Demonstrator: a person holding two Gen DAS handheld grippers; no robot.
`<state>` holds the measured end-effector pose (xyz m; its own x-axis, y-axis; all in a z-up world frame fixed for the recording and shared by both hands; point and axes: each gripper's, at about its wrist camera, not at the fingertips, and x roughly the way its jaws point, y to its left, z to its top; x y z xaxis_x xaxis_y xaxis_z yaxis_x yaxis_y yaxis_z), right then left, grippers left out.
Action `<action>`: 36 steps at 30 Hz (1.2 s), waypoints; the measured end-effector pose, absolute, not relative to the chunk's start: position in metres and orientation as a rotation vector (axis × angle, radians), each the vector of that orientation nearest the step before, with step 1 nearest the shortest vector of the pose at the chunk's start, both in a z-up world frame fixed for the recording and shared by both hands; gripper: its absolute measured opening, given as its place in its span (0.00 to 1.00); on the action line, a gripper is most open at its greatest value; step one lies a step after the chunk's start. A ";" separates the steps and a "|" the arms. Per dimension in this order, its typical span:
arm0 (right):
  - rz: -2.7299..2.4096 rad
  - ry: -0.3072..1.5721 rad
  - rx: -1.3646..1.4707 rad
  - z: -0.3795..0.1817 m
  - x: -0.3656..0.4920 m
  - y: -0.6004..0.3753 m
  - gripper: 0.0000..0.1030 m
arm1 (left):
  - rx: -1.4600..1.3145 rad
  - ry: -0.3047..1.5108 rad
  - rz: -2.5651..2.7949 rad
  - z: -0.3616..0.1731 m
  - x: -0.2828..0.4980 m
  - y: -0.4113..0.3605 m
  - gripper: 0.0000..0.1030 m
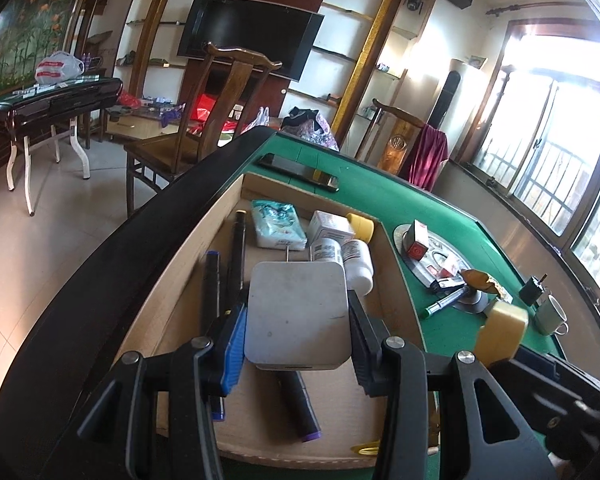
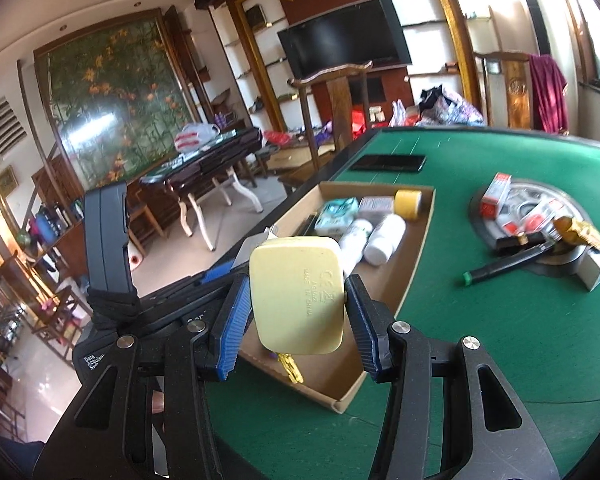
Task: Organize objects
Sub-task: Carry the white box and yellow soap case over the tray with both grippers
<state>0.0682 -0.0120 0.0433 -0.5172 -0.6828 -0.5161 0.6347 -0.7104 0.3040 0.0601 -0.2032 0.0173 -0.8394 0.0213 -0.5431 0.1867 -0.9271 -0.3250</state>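
Centrally in the left wrist view, the left gripper (image 1: pixel 298 320) clamps one grey pad (image 1: pixel 298 314) over the box (image 1: pixel 188 264), long axis running up-frame. Likewise the right gripper (image 2: pixel 298 312) grasps one yellow case (image 2: pixel 298 294), long axis near vertical, at lower centre. Two white bottles (image 2: pixel 370 238) lie side by side in the box.

Box (image 2: pixel 416 236) on table (image 2: pixel 500 340): bottles (image 2: pixel 384 236) and tissue pack (image 2: pixel 336 212) inside, phone (image 2: pixel 388 163) behind it, marker (image 2: pixel 500 264) to its right.
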 end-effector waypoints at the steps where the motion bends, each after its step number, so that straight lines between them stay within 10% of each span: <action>1: -2.217 -0.096 0.816 0.040 0.066 -0.014 0.47 | 0.870 0.557 -2.863 0.015 0.060 -0.204 0.43; 36: -2.202 -0.145 1.221 -0.019 -0.023 -0.063 0.47 | 1.058 0.479 -2.758 -0.006 0.054 -0.215 0.44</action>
<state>-0.0232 -0.0630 -0.0188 -0.3888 -0.5577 -0.7334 0.4570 -0.8079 0.3721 0.0538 -0.2153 -0.0062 -0.7403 -0.0243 -0.6719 0.2495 -0.9379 -0.2411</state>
